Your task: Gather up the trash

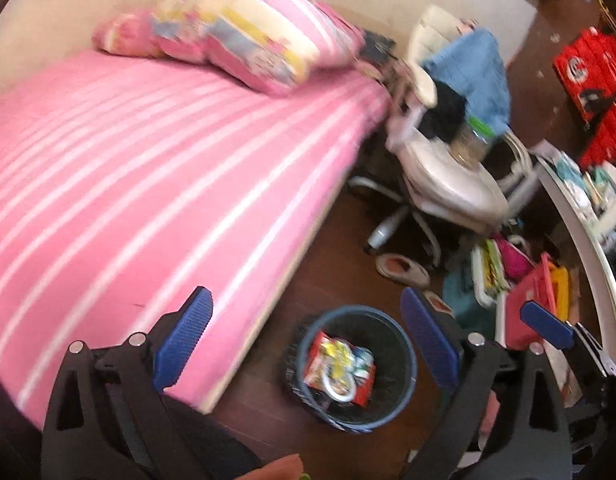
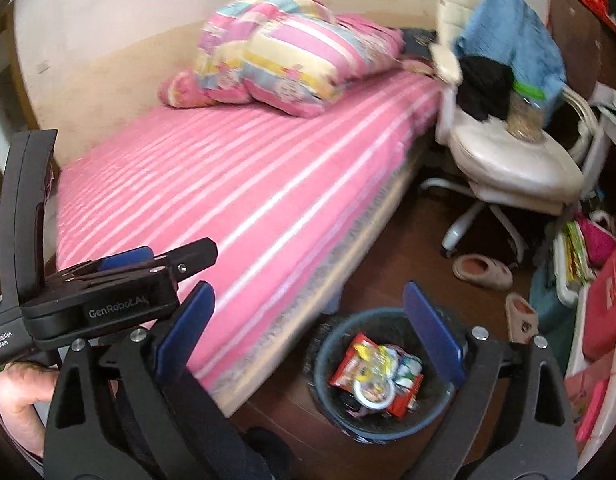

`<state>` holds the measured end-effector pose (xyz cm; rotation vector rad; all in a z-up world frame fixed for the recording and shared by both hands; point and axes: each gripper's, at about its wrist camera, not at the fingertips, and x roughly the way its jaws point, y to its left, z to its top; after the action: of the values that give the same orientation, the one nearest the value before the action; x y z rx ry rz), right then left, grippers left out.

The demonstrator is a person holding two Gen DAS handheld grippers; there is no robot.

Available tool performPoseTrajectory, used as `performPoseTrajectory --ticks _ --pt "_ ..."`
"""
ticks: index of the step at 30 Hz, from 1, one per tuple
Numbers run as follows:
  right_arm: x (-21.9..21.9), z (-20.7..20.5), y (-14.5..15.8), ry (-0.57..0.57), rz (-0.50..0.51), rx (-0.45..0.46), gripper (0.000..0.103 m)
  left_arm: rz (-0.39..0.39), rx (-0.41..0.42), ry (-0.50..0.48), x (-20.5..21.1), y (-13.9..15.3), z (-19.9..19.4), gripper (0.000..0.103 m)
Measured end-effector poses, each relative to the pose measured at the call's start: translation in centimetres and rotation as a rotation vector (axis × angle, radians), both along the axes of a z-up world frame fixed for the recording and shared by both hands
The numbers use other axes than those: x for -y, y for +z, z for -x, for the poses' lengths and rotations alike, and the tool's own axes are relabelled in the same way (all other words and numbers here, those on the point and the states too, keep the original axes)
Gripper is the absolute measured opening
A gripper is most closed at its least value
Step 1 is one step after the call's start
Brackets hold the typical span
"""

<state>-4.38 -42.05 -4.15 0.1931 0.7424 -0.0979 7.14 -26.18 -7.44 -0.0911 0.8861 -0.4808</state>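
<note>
1. Below, a blue bin (image 2: 382,376) stands on the dark floor (image 2: 392,264) just beside the pink striped bed (image 2: 244,184); wrappers (image 2: 374,380) lie inside it.
2. Left gripper (image 1: 306,344): jaws spread wide, nothing between them, above the bin (image 1: 350,368).
3. Right gripper (image 2: 306,340): jaws spread wide, likewise empty.
4. Beyond, a white chair (image 2: 508,160) bears clothes; slippers (image 2: 482,266) lie near it.
</note>
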Motion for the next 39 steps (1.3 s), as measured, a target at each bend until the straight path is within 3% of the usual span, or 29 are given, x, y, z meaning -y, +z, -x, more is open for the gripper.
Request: performPoseTrajectory --ticks 7,21,29,39 --pt "-6.2 -1.6 2.7 0.121 -0.005 0.055 0.094 -0.023 0.075 0.174 -8.2 3.5 0.5 0.097" --pt "-20.3 -4.4 6.5 0.364 0.035 0.137 0.094 -0.079 0.191 0.508 -22.6 7.8 3.0 0.097" --pt "-25.6 -4.5 7.3 0.432 0.06 0.154 0.095 -0.089 0.21 0.599 -26.6 8.3 3.7 0.097" --pt "-26.2 -4.0 7.2 0.429 0.07 0.152 0.095 -0.081 0.225 0.597 -27.2 8.2 3.9 0.097"
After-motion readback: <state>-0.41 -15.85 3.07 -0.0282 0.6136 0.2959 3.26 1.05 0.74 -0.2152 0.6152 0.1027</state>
